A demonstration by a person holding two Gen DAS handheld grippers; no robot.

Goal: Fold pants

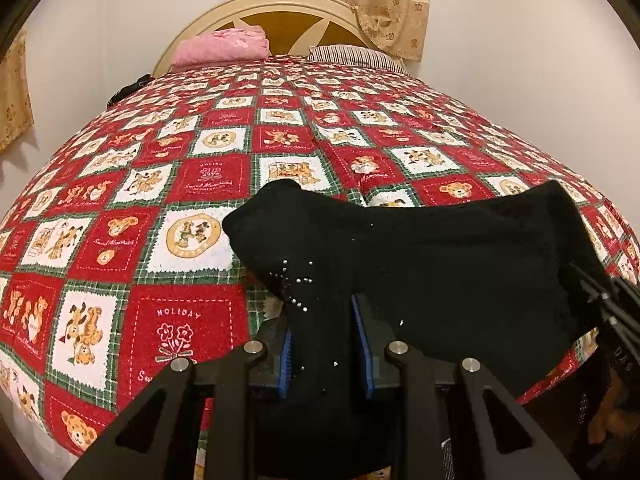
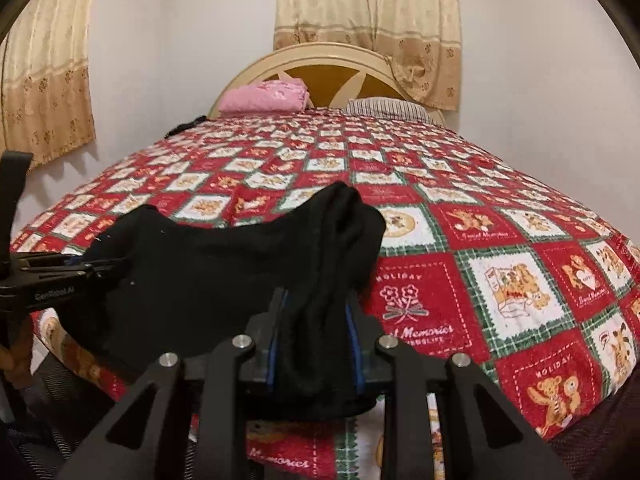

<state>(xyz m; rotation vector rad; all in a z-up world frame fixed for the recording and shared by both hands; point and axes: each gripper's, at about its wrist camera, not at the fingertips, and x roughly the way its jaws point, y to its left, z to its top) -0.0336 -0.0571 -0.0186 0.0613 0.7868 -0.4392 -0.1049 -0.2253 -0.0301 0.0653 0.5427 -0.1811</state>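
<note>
Black pants (image 1: 440,264) hang stretched between my two grippers above the near edge of the bed. My left gripper (image 1: 322,312) is shut on one bunched end, where small shiny studs dot the cloth between the blue pads. In the right wrist view my right gripper (image 2: 314,312) is shut on the other bunched end of the pants (image 2: 224,276). The cloth sags in a band between them. The left gripper (image 2: 80,270) shows at the left edge of the right wrist view, and the right gripper (image 1: 600,300) at the right edge of the left wrist view.
The bed (image 1: 224,136) wears a red, white and green checked teddy-bear cover. A pink folded cloth (image 1: 222,46) and a striped pillow (image 1: 352,56) lie by the curved headboard (image 1: 280,4). Beige curtains (image 2: 368,16) hang behind. A dark item (image 1: 128,88) sits at the bed's far left edge.
</note>
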